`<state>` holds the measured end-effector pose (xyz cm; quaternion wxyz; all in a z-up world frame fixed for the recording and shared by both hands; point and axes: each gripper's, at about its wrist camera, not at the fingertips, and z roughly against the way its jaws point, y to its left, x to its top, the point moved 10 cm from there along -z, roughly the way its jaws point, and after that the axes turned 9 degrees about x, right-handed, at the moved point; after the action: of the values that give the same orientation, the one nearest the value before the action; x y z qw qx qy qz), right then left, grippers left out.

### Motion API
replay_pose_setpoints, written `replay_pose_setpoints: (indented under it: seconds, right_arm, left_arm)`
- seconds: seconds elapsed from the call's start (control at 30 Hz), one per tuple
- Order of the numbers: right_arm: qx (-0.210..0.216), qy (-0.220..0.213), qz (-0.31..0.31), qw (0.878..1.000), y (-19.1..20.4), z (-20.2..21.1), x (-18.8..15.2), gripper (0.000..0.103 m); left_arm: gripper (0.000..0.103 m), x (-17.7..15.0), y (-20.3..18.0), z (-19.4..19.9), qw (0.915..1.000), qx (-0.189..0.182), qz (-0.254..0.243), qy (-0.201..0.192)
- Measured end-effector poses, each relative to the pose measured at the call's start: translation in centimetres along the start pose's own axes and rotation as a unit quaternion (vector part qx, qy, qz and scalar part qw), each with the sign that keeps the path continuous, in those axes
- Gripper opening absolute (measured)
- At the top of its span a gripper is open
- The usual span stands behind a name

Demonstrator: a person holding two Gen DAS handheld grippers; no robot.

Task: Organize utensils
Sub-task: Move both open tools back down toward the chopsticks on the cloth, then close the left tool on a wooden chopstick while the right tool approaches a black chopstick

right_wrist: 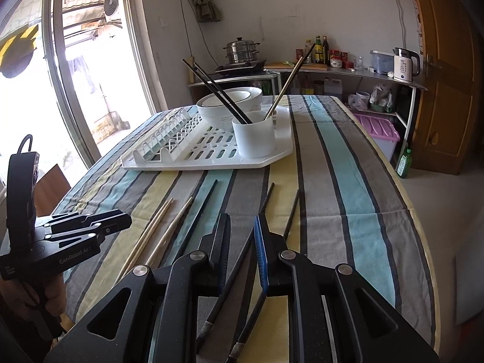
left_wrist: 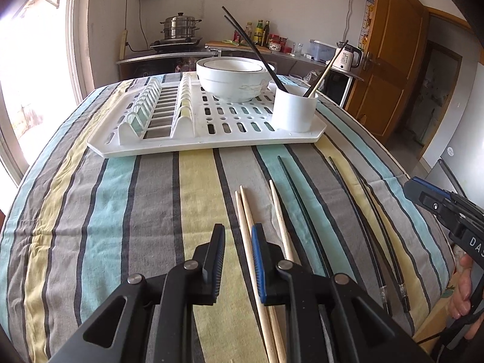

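Left tool (left_wrist: 237,233) beside wooden chopsticks (left_wrist: 246,227)

The table wears a striped cloth (left_wrist: 121,211) (grey, teal, yellow). On it lie a white rack (left_wrist: 199,139) at the far side and, nearer, three wooden chopsticks (left_wrist: 246,227) beside three black chopsticks (left_wrist: 305,205).

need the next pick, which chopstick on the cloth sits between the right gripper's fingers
The black chopstick second from the right; the right gripper straddles it with open jaws. The other loose chopsticks lie outside its fingers.
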<state>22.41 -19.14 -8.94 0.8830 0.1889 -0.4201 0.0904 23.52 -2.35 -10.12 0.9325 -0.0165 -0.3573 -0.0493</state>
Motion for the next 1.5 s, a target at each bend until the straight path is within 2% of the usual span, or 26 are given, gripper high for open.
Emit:
replay_pose_setpoints:
  seconds: [0.23, 0.6, 0.83, 1.2, 1.5]
  right_arm:
    - [0.01, 0.017, 0.003, 1.0, 0.4, -2.1, 0.3, 0.017]
    - [-0.005, 0.037, -0.014, 0.999, -1.2, -4.3, 0.5, 0.017]
    - [-0.015, 0.051, -0.018, 0.998, -2.1, -5.3, 0.6, 0.017]
    - [-0.017, 0.073, -0.019, 0.997, -2.7, -6.9, 0.6, 0.017]
    - [-0.03, 0.107, -0.02, 0.994, -3.4, -8.7, 0.3, 0.017]
  left_arm:
    - [0.017, 0.4, 0.3, -2.1, 0.9997, -0.01, 0.009, 0.021]
    - [0.018, 0.6, 0.0, -4.0, 0.999, -0.009, 0.006, 0.043]
    - [0.024, 0.9, -0.2, -4.4, 0.9989, 0.007, -0.006, 0.046]
    - [0.024, 0.7, 0.6, -4.1, 0.9988, 0.018, 0.0, 0.045]
    - [0.024, 0.4, 0.0, -4.3, 0.9972, 0.055, -0.029, 0.042]
